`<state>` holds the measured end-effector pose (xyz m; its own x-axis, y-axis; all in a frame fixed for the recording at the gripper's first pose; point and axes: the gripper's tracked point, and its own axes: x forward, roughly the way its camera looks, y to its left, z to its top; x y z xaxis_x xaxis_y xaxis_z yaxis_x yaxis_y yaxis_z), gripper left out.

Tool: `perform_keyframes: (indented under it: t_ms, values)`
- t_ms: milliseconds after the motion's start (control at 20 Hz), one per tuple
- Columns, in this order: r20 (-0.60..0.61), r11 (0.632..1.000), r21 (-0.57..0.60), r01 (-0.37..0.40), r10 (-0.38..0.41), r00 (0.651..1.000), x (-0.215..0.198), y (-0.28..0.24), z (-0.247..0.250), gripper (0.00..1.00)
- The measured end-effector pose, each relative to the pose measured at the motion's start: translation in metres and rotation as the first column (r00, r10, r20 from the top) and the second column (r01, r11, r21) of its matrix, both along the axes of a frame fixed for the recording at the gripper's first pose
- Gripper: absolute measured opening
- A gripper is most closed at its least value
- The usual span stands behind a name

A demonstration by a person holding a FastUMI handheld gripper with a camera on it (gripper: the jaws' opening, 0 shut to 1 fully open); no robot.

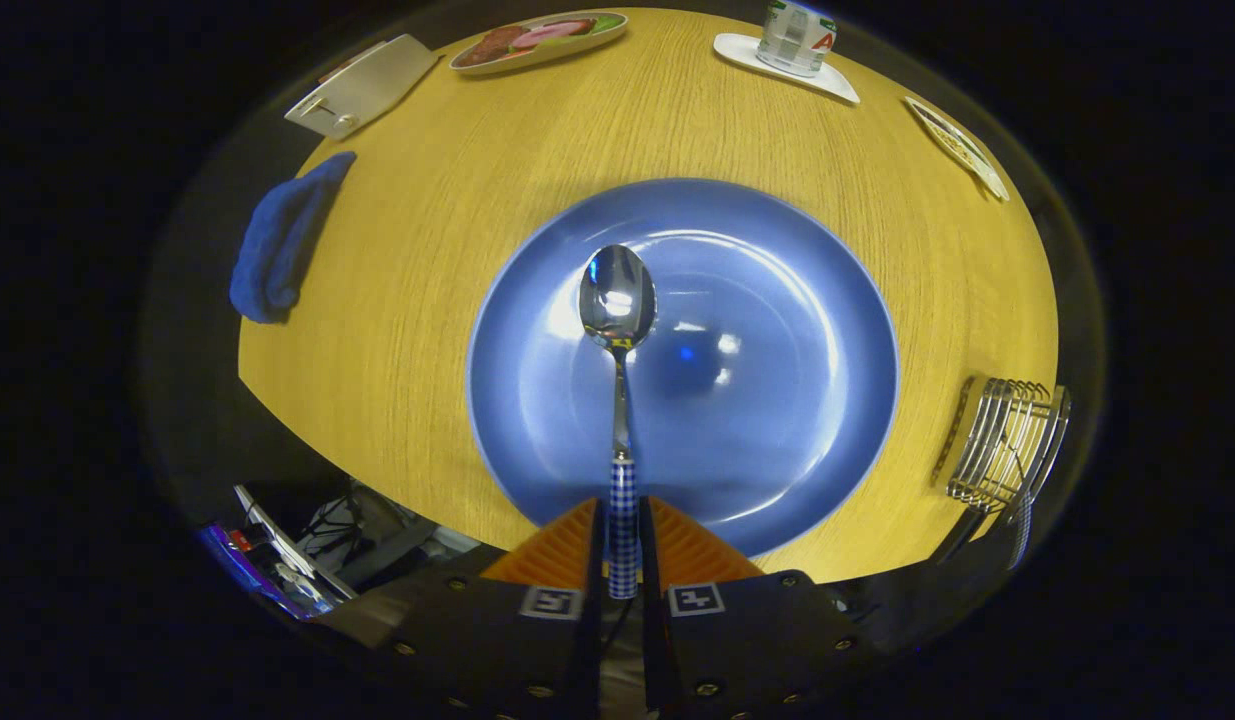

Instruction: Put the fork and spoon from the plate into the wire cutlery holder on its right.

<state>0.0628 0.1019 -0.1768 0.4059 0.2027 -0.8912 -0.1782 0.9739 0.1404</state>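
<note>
While tool (622,545) clamps one spoon (618,300), one plate (777,300)

Steel spoon (618,300) with blue-checked handle pointing over blue plate (777,420), wire cutlery holder (1007,445) at plate's right

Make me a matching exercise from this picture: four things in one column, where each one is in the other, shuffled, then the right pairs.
Things
1. spoon
2. blue plate
3. wire cutlery holder
4. blue cloth

Places
A. on the table's edge, to the right of the plate
B. on the table's edge, far to the left of the plate
C. just ahead of the fingers, in the middle of the table
D. handle clamped in the gripper, bowl out over the plate

Pairs: 1-D, 2-C, 3-A, 4-B
</note>
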Motion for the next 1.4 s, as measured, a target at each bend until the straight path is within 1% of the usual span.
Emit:
perform_keyframes:
  t_ms: [50, 200, 300, 350, 400, 450, 500, 600, 650, 850, 1150, 1250, 1400]
  values:
    - [-0.011, 1.000, -0.007, -0.010, 0.010, 1.000, 0.000, 0.000, -0.005, 0.12]
    - [0.011, 1.000, -0.003, -0.026, 0.026, 1.000, -0.001, -0.001, 0.002, 0.13]
    - [0.011, 0.998, 0.000, -0.057, 0.057, 0.998, -0.004, -0.004, 0.006, 0.13]
    - [0.021, 0.998, 0.017, -0.054, 0.054, 0.998, 0.002, -0.001, 0.014, 0.13]
    - [0.020, 0.998, 0.028, -0.052, 0.051, 0.999, 0.003, -0.005, 0.001, 0.02]
    - [0.000, 0.998, 0.031, -0.048, 0.048, 0.999, -0.003, -0.009, 0.008, 0.02]
    - [0.005, 0.998, 0.055, -0.037, 0.036, 0.999, 0.001, -0.007, 0.009, 0.02]
    - [0.010, 0.997, 0.063, -0.049, 0.048, 0.999, 0.001, -0.009, 0.012, 0.02]
    - [0.001, 0.996, 0.058, -0.066, 0.066, 0.998, -0.002, -0.009, 0.011, 0.02]
    - [-0.027, 0.994, 0.049, -0.097, 0.098, 0.995, -0.011, -0.024, 0.024, 0.02]
    - [-0.038, 0.994, 0.052, -0.099, 0.101, 0.994, -0.018, -0.052, 0.041, 0.02]
    - [-0.047, 0.992, 0.044, -0.117, 0.119, 0.992, -0.026, -0.060, 0.046, 0.02]
    - [-0.088, 0.993, 0.039, -0.108, 0.111, 0.990, -0.045, -0.075, 0.056, 0.02]
